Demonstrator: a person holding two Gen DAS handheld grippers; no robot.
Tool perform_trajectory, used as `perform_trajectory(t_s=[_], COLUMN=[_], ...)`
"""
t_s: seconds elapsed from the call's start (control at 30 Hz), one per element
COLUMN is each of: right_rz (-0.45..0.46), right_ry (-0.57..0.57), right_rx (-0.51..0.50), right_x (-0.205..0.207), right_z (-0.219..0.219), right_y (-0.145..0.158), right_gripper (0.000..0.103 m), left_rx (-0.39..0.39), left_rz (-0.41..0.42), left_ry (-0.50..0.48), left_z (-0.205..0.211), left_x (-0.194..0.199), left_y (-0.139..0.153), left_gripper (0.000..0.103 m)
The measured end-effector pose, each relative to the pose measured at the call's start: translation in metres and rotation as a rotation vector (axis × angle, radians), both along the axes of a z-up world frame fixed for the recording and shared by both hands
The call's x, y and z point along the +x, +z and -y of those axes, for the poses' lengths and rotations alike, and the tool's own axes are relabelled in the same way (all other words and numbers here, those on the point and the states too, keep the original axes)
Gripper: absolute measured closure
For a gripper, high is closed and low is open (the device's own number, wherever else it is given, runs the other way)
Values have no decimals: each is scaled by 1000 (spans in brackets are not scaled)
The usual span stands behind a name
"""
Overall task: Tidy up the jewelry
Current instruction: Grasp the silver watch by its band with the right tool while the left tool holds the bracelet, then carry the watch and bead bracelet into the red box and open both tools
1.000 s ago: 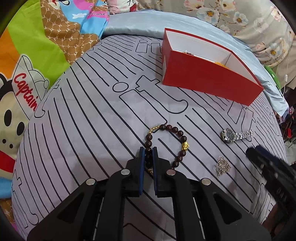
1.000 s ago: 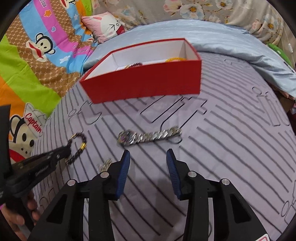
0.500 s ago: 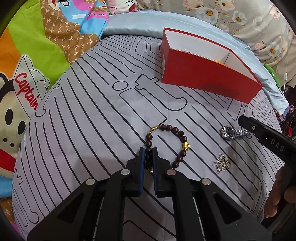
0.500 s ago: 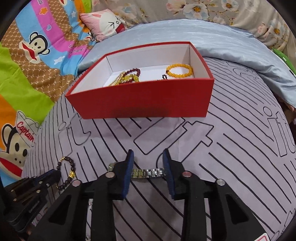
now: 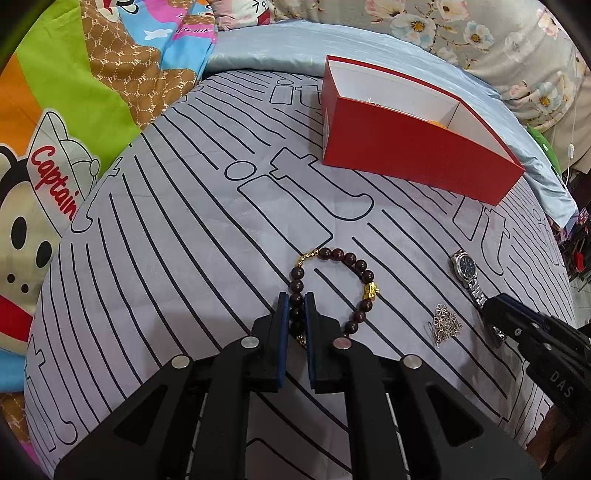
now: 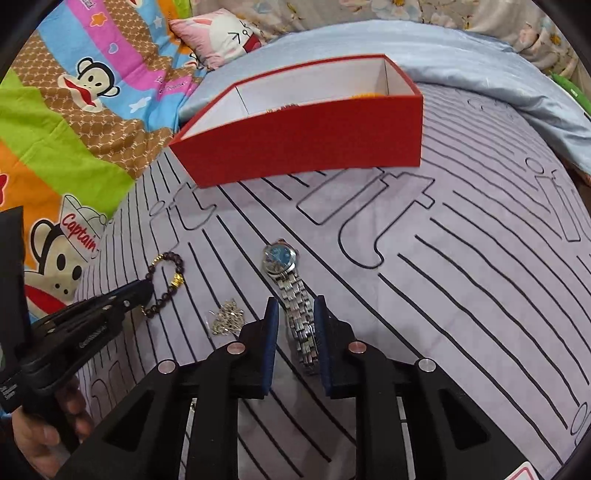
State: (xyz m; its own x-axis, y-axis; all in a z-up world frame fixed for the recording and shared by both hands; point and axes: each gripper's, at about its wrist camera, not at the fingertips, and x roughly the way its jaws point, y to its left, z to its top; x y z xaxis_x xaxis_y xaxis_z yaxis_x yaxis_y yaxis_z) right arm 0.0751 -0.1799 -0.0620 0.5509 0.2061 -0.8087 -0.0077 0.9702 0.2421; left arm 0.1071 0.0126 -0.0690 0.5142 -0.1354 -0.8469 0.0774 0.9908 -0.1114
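My left gripper (image 5: 296,301) is shut on the dark bead bracelet (image 5: 360,266), which lies on the grey striped sheet; it also shows in the right wrist view (image 6: 162,284). My right gripper (image 6: 295,308) is open, its fingers on either side of the metal band of the silver watch (image 6: 280,258). The watch also shows in the left wrist view (image 5: 464,267). A small silver flower chain (image 5: 445,325) lies between bracelet and watch, and shows in the right wrist view (image 6: 227,319). The red box (image 6: 303,147) at the back holds several pieces of jewelry.
The grey striped sheet (image 5: 184,240) covers the bed. A cartoon blanket (image 5: 55,129) lies to the left, a blue quilt (image 6: 480,70) and a pink pillow (image 6: 225,33) behind the box. A hand holds the left gripper's handle (image 6: 44,435).
My right gripper has moved down and turned so its fingers straddle the watch band, narrower than a second ago. The left gripper stays shut on the bracelet in the same place.
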Motion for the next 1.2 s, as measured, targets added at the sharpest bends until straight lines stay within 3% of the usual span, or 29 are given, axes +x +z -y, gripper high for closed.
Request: perform_trajectory(t_s=[0.33,0.97,1.2], right_rz=[24,40,48], right_ry=[32,55,67], right_rx=[-74,-110,-132], right_x=[23,29,28], right_z=[-22,-30,-37], right_y=[0,-8,-8], right_gripper=[80,78,71], left_rx=[-2,-15,-19], left_rz=[0,-1,-3], left_ry=[-3,0,3], left_z=[0,-1,-2], left_x=[0,2,2], left_y=[0,-1,-1], left_gripper=[95,95,95])
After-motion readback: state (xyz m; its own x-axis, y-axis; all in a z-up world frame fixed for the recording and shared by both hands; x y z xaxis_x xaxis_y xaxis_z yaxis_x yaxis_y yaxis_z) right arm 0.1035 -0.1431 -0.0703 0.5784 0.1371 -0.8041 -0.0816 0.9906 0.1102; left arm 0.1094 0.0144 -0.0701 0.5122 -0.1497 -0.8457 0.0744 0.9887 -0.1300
